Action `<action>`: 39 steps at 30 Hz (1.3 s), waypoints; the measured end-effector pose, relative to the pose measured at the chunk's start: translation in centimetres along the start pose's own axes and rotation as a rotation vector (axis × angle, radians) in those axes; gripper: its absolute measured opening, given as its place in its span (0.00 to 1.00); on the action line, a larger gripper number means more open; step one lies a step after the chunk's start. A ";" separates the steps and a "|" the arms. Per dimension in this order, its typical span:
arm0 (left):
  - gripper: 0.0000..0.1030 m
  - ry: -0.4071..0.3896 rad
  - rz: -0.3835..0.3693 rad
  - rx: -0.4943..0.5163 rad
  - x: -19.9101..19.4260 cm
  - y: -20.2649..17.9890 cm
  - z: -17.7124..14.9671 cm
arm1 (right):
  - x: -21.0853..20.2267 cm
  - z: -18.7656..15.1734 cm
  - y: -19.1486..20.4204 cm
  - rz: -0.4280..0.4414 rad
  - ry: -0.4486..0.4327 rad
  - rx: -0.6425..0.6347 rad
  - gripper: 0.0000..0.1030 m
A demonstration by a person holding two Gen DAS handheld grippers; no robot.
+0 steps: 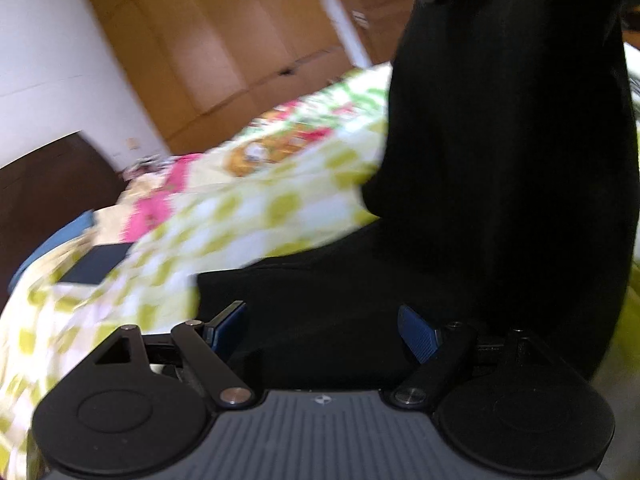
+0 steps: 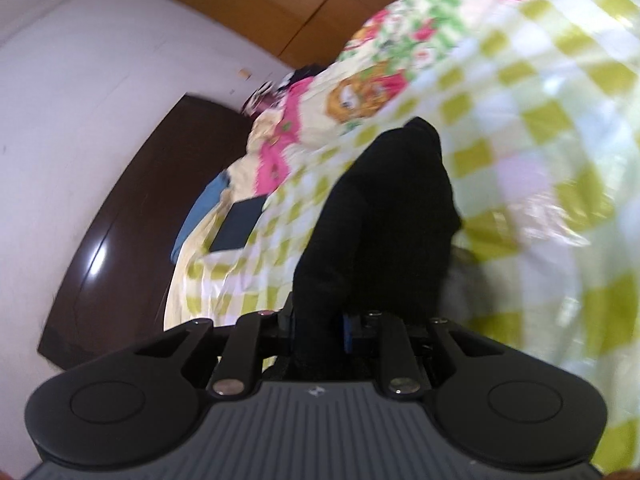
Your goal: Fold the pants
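Observation:
The black pants point(image 1: 504, 128) hang in a tall drape at the right of the left wrist view, and their lower part lies on the bed in front of my left gripper point(image 1: 320, 330). That gripper is open wide. Its blue pads point(image 1: 416, 334) stand on either side of the black cloth without pressing on it. In the right wrist view my right gripper point(image 2: 320, 322) is shut on a bunch of the black pants point(image 2: 384, 208), which bulges out past the jaws over the bed. The fingertips are buried in the cloth.
The bed has a green-checked sheet point(image 1: 256, 216) point(image 2: 540, 140) with a cartoon print. A dark flat object point(image 1: 96, 266) point(image 2: 240, 224) and a blue cloth point(image 1: 52, 248) point(image 2: 200, 212) lie near the dark headboard point(image 1: 48, 184) point(image 2: 132, 220). Wooden wardrobes point(image 1: 224, 40) stand beyond.

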State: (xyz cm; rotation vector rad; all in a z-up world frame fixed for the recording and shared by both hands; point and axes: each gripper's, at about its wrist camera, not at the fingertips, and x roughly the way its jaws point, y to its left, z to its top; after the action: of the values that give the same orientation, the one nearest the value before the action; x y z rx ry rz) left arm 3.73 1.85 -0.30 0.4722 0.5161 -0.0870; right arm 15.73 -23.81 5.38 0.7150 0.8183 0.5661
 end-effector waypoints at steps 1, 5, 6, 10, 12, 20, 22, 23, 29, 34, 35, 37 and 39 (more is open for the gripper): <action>0.92 0.007 0.011 -0.018 0.0 0.8 -0.2 | 1.0 0.0 1.0 -0.004 0.015 -0.018 0.20; 0.92 0.056 -0.011 -0.124 0.4 3.8 -1.4 | 5.8 -0.9 4.4 -0.025 0.083 -0.081 0.20; 0.92 0.051 -0.035 -0.169 0.2 4.8 -1.6 | 7.1 -1.3 5.0 -0.030 0.099 -0.086 0.20; 0.92 0.031 -0.042 -0.233 -0.1 7.0 -2.6 | 11.2 -3.3 7.6 -0.037 0.181 -0.124 0.20; 0.92 0.044 -0.032 -0.256 0.3 7.8 -3.2 | 12.6 -4.3 8.5 -0.044 0.211 -0.141 0.20; 0.92 0.079 -0.028 -0.263 0.9 9.2 -5.0 | 16.3 -7.9 8.7 -0.079 0.289 -0.153 0.32; 0.92 0.083 -0.019 -0.250 0.6 9.3 -5.3 | 15.9 -8.3 8.6 -0.044 0.290 -0.138 0.34; 0.92 0.089 -0.016 -0.248 0.6 9.5 -5.6 | 15.7 -8.5 8.6 -0.025 0.290 -0.131 0.38; 0.92 0.112 -0.023 -0.243 -0.9 10.4 -6.9 | 12.5 -9.1 8.3 -0.010 0.285 -0.172 0.41; 0.92 0.124 -0.013 -0.253 -2.8 11.7 -7.1 | 9.3 -9.7 6.0 -0.097 0.231 -0.218 0.41; 0.92 0.119 0.005 -0.246 -3.1 11.9 -7.0 | 9.0 -9.8 5.5 -0.113 0.229 -0.220 0.42; 0.92 0.127 0.058 -0.211 -3.2 12.2 -6.7 | 8.7 -10.2 4.1 -0.123 0.233 -0.198 0.42; 0.92 0.145 0.104 -0.185 -3.1 12.5 -6.5 | 9.0 -10.9 3.2 -0.113 0.253 -0.167 0.42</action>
State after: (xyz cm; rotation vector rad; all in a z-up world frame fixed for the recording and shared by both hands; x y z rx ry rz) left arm 0.52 15.87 1.45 0.3251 0.6343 0.0949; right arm 11.50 -11.80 -1.53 0.4464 1.0264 0.6223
